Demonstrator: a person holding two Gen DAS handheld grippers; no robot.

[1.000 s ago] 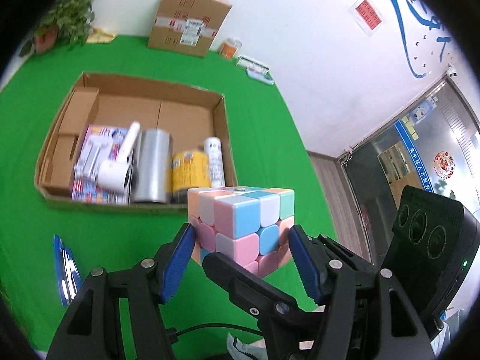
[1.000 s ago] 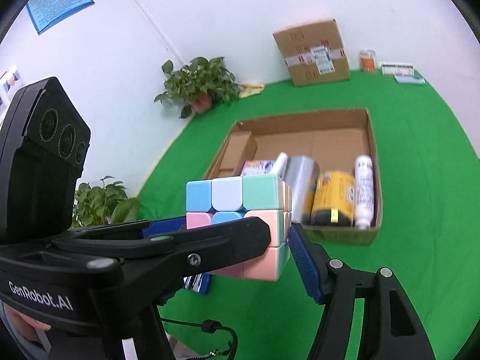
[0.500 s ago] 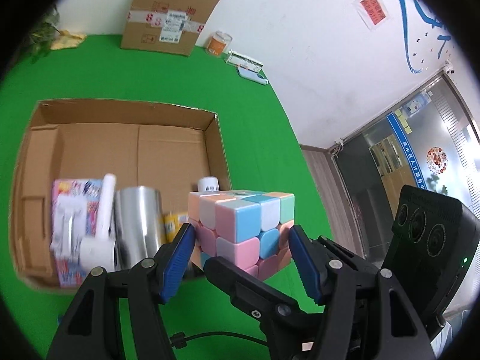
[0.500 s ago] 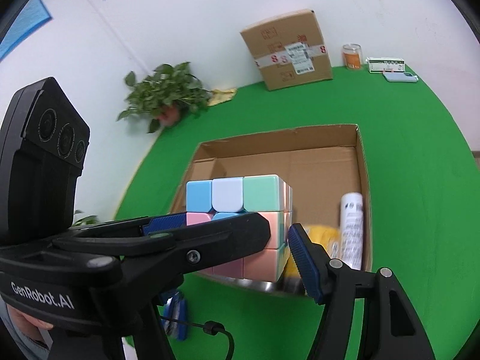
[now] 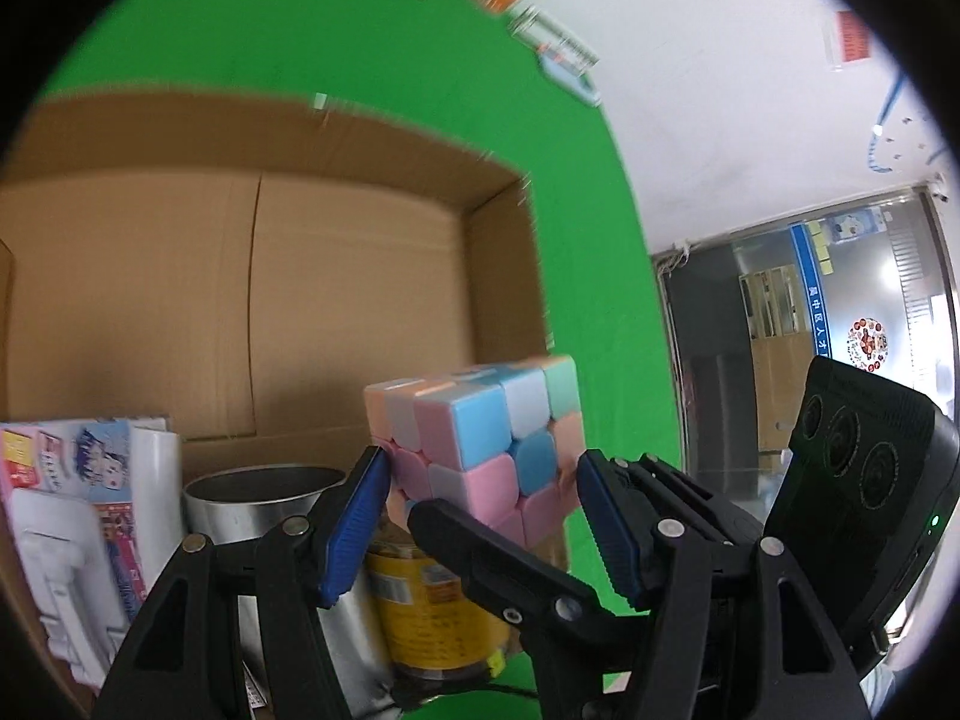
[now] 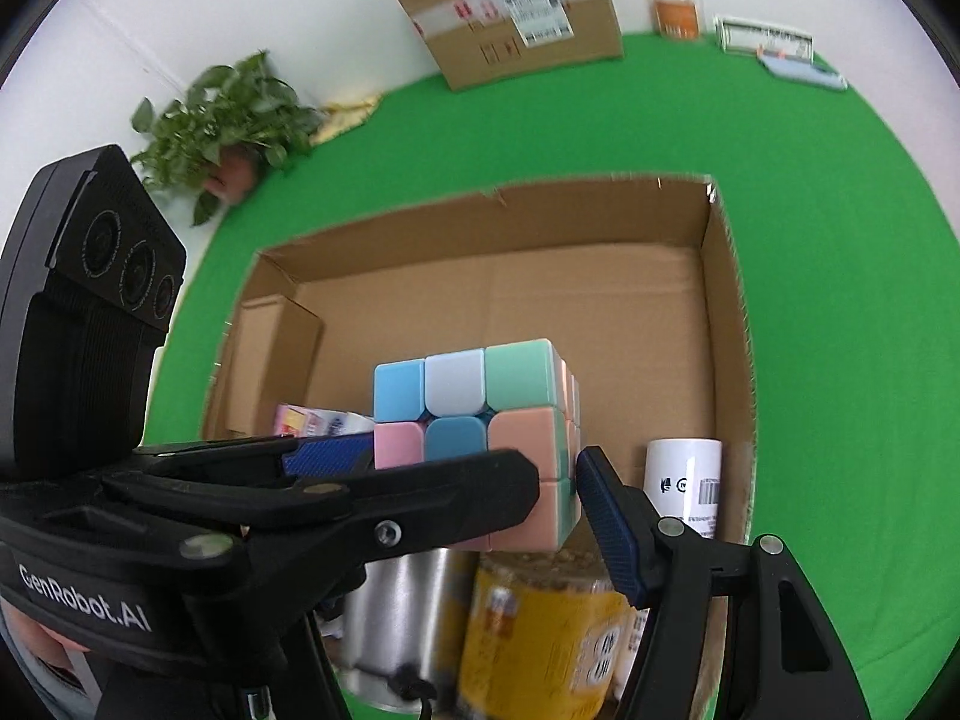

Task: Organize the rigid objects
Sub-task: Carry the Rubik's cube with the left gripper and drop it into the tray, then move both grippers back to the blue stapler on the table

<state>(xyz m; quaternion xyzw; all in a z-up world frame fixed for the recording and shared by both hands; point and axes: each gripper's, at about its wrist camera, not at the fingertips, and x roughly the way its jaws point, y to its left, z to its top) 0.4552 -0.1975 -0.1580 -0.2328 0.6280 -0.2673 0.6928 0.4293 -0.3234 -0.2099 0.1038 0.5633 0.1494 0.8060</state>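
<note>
A pastel puzzle cube (image 5: 474,438) (image 6: 474,414) hangs above the near end of an open cardboard box (image 5: 360,276) (image 6: 600,300). My left gripper (image 5: 480,480) is shut on the cube, its blue pads (image 5: 360,516) pressing two opposite sides. My right gripper (image 6: 480,480) is shut on the same cube from another side; its right pad (image 6: 606,522) touches the cube, and its left finger is hidden behind the left gripper's body (image 6: 180,510). In the left wrist view a black finger of the right gripper (image 5: 498,564) crosses under the cube.
Below the cube the box holds a silver can (image 5: 252,498), a yellow can (image 6: 540,630), a white tube (image 6: 684,480) and a packaged white item (image 5: 66,528). The far half of the box floor is bare. A sealed carton (image 6: 510,12), a plant (image 6: 228,120) and an orange jar (image 6: 675,6) stand at the wall.
Both grippers have carried the cube forward and downward together, from in front of the box to above its near end. The box now fills both views. The grip looks unchanged.
</note>
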